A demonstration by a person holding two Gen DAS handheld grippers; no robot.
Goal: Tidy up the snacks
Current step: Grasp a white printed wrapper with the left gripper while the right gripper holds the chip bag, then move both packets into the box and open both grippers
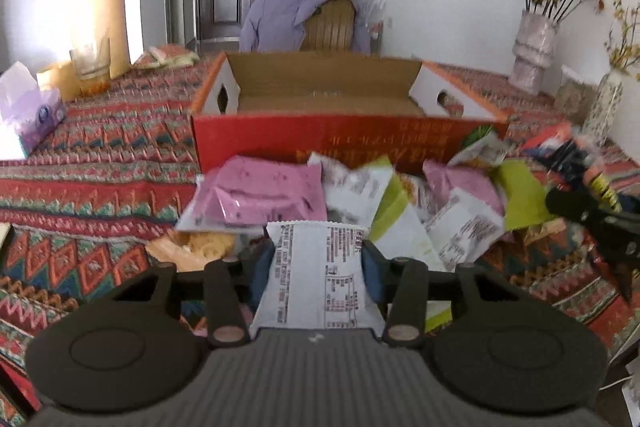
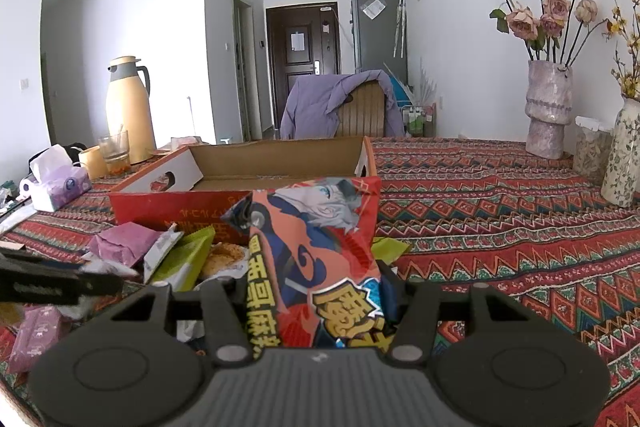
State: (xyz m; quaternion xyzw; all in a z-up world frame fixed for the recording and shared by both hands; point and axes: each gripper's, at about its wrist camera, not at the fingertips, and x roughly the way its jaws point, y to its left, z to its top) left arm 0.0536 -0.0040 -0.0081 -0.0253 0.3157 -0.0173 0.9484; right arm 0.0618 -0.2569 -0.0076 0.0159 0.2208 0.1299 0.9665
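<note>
My left gripper [image 1: 318,259] is shut on a white snack packet [image 1: 316,279] with printed text, held above a pile of snack packets [image 1: 360,191] in pink, white and lime green. My right gripper [image 2: 316,279] is shut on a red-orange snack bag [image 2: 320,259] with cartoon art, held upright. An open red cardboard box [image 1: 344,131] stands just behind the pile, empty as far as I see; it also shows in the right wrist view [image 2: 180,207]. The right gripper shows at the right edge of the left wrist view [image 1: 592,203].
The table wears a patterned red cloth [image 2: 500,227]. A yellow thermos [image 2: 130,111], a glass [image 2: 114,151] and a tissue pack [image 2: 60,183] stand at the left. Flower vases [image 2: 548,107] stand at the right. A chair with a purple jacket [image 2: 340,107] is behind the table.
</note>
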